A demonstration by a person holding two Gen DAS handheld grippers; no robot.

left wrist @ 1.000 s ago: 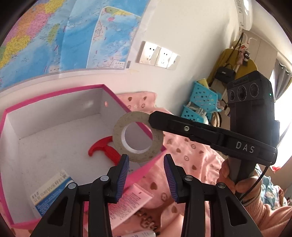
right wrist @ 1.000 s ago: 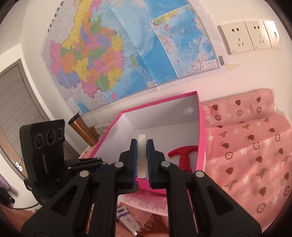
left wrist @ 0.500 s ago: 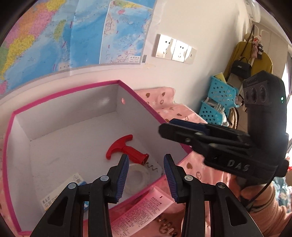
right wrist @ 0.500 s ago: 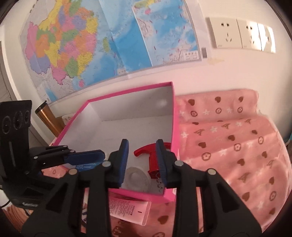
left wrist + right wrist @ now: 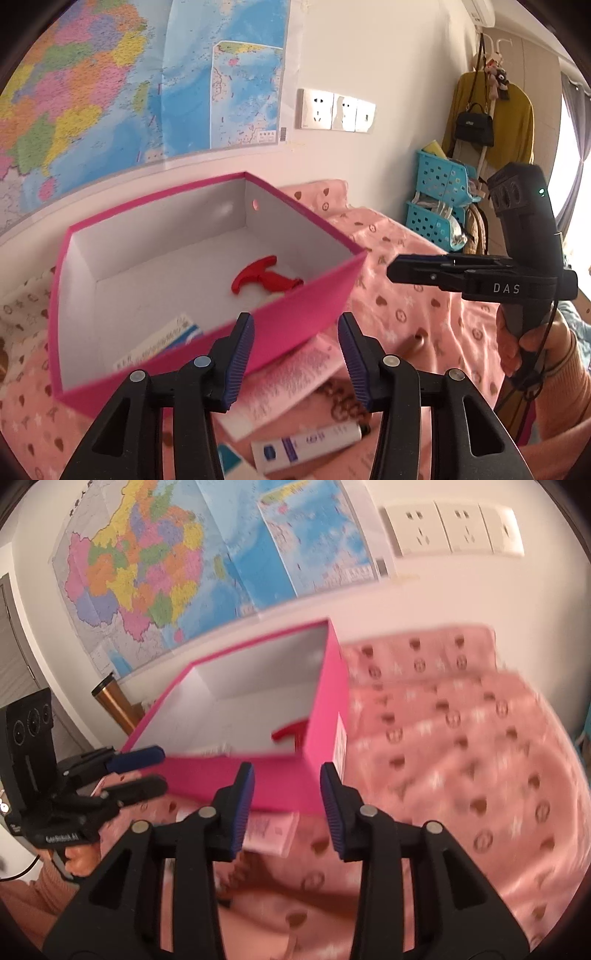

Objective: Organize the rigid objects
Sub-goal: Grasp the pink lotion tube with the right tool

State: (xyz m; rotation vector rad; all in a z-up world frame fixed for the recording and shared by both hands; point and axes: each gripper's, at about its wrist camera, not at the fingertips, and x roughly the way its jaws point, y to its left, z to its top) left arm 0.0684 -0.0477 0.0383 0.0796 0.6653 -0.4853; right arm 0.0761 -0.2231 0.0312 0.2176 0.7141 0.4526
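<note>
Now both tongs, left tongs (image 5: pixel 296 349) and right tongs (image 5: pixel 287 800), gape empty, jaws just widened, before the pink box (image 5: pixel 306 306).

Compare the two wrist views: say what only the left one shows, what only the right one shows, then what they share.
Left wrist only: a white tube on the pink cloth, turquoise baskets, and a blue-and-white packet inside the box. Right wrist only: a copper tumbler behind the box. Shared: the pink box, the red corkscrew in it, the pink leaflet and wall map. Both the left gripper and the right gripper are empty, jaws just opened wider.
</note>
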